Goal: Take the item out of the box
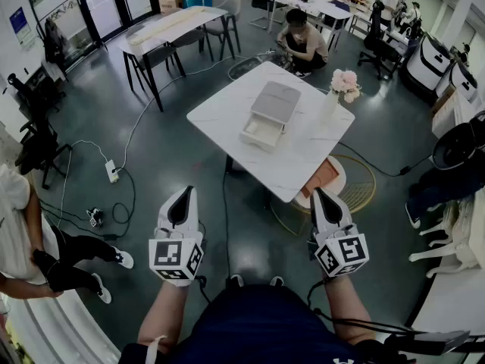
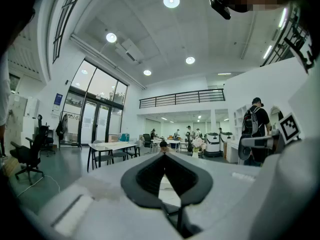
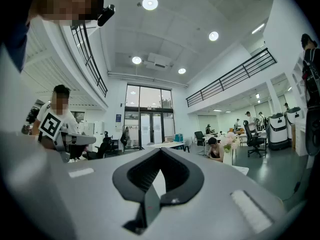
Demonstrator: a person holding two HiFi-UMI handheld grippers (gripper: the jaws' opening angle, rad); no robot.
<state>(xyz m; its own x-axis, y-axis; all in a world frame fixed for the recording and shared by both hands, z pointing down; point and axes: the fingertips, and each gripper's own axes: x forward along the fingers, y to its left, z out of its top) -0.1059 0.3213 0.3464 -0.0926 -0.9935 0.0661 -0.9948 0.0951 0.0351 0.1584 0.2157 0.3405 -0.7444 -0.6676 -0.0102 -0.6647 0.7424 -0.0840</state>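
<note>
Landmark: white square stone-look table [image 1: 227,116], standing on the dark grey floor in the middle of the head view.
Box: low white box with a flat grey lid [image 1: 275,101], resting on the table near its centre.
Drawer: the box's white drawer [image 1: 261,133] is pulled out of the side that faces the near edge of the table; what lies inside it cannot be made out.
Vase: white vase of pink flowers [image 1: 343,86], upright at the table's right corner, well apart from the box.
Left gripper: white gripper with black pads [image 1: 184,192], held level over the floor short of the table's near edge, well apart from the box; its 2 jaws are pressed together tip to tip with nothing between them [image 2: 164,154].
Right gripper: white gripper with black pads [image 1: 319,192], held level just off the table's near right edge; its 2 jaws are likewise closed on nothing [image 3: 161,150].
Stool: round stool with a pink cushion and gold wire frame [image 1: 327,177], partly under the table's near right edge.
Crouching person: person in a beige top [image 1: 303,42], low to the floor just beyond the table's far corner.
Power strip: white power strip [image 1: 112,171] on the floor, left of the table.
</note>
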